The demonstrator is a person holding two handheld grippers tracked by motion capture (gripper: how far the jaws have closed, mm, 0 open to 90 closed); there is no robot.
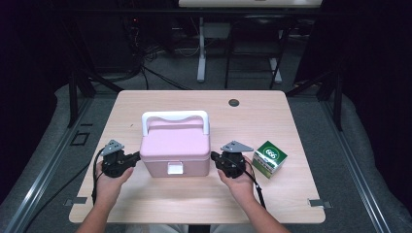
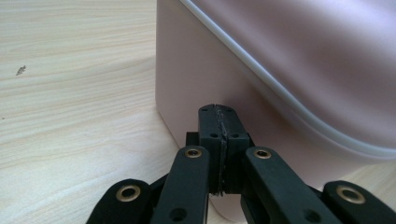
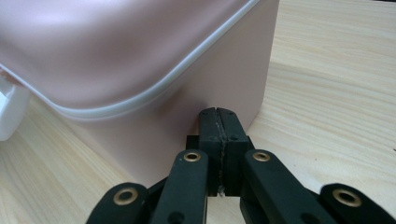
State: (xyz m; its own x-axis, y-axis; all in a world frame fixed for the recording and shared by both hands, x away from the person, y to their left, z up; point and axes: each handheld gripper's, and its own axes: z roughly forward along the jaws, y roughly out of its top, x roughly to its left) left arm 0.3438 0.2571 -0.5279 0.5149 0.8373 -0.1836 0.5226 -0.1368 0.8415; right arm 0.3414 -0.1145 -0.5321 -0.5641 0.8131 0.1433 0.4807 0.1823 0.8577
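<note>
A pink lidded box (image 1: 175, 148) with a white handle (image 1: 175, 117) and a white front clasp (image 1: 175, 168) stands in the middle of the wooden table (image 1: 145, 199). My left gripper (image 1: 136, 156) is at the box's left side, shut, with nothing between its pads; its tips (image 2: 218, 110) rest against or very near the pink wall (image 2: 187, 70). At the right side of the box my right gripper (image 1: 214, 155) is likewise shut and empty, its tips (image 3: 218, 112) close against the wall (image 3: 224, 79) below the white lid seam.
A green and white carton (image 1: 269, 158) lies to the right of my right hand. A dark round grommet (image 1: 234, 103) sits near the table's far edge. Beyond the table are desk legs and cables on the floor.
</note>
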